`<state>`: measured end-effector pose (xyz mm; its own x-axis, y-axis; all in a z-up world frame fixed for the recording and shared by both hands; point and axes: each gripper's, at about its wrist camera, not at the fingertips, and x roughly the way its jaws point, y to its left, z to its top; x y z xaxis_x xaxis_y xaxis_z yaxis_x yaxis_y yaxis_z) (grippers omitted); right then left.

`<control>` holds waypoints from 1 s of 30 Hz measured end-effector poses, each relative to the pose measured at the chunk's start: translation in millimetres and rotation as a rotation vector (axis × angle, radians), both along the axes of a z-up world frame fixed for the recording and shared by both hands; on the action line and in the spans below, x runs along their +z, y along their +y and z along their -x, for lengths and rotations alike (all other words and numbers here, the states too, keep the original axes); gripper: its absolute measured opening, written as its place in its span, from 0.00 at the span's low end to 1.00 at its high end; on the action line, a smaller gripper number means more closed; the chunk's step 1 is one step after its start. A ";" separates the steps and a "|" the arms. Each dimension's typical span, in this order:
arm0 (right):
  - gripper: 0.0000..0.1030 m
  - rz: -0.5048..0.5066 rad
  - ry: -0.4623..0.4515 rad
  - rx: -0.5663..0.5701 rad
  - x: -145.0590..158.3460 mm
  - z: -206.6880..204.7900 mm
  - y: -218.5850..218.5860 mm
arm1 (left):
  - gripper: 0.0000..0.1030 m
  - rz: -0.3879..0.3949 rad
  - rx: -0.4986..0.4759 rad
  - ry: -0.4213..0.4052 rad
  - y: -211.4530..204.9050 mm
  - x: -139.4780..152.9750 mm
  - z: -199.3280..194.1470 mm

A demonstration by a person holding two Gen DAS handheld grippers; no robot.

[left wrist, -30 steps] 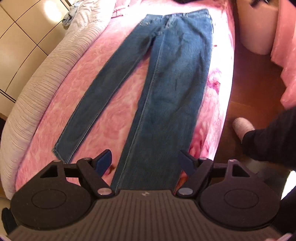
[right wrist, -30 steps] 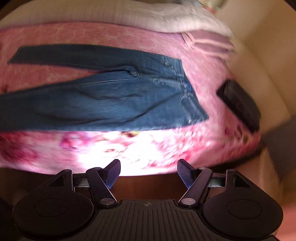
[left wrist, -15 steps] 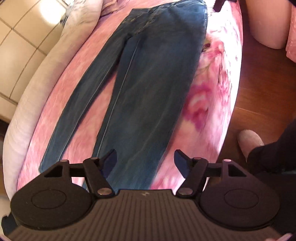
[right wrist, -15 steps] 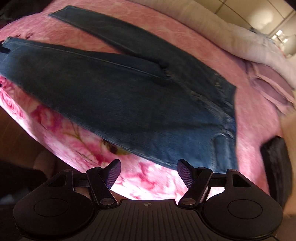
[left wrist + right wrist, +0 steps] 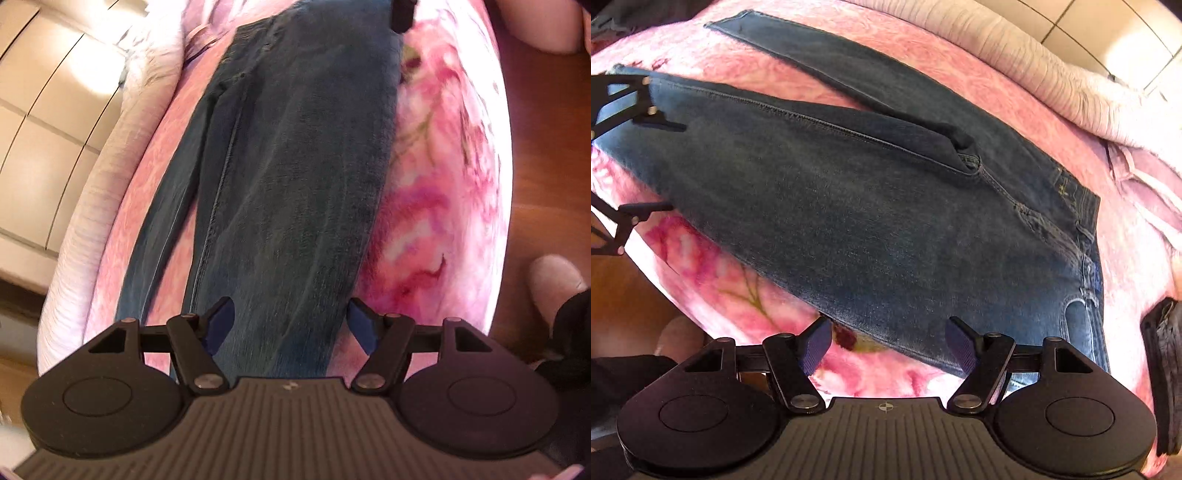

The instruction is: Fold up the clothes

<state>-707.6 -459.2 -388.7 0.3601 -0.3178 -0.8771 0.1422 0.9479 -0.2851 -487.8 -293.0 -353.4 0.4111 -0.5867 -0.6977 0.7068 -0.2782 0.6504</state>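
Hovering with jaws apart and empty, the left gripper [image 5: 291,326] and right gripper [image 5: 886,345] flank jeans [image 5: 886,206] along the bed's [image 5: 713,266] near edge; gripping blanket too would likely spoil the fold.

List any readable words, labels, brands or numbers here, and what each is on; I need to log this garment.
No text can be read.
Jeans: yellow stitched mark near the waistband, too small to read.
Jeans: blue tab at the waistband, blurred.
Gripper bodies: a small emblem only, no letters.
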 end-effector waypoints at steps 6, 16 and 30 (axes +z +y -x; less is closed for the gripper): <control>0.69 0.097 0.040 0.084 -13.6 15.0 -15.1 | 0.64 -0.043 0.008 -0.053 31.0 -1.4 -33.2; 0.69 0.159 0.071 0.063 -22.8 27.3 -60.4 | 0.59 -0.044 0.139 -0.108 21.4 -3.7 -42.9; 0.69 0.240 0.081 0.133 -38.5 41.9 -75.9 | 0.45 -0.108 0.261 -0.245 64.0 -13.8 -116.3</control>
<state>-749.5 -535.1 -427.2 0.3448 -0.4741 -0.8102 -0.0116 0.8609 -0.5087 -371.4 -229.0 -367.2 0.6997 -0.3687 -0.6120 0.5899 -0.1852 0.7860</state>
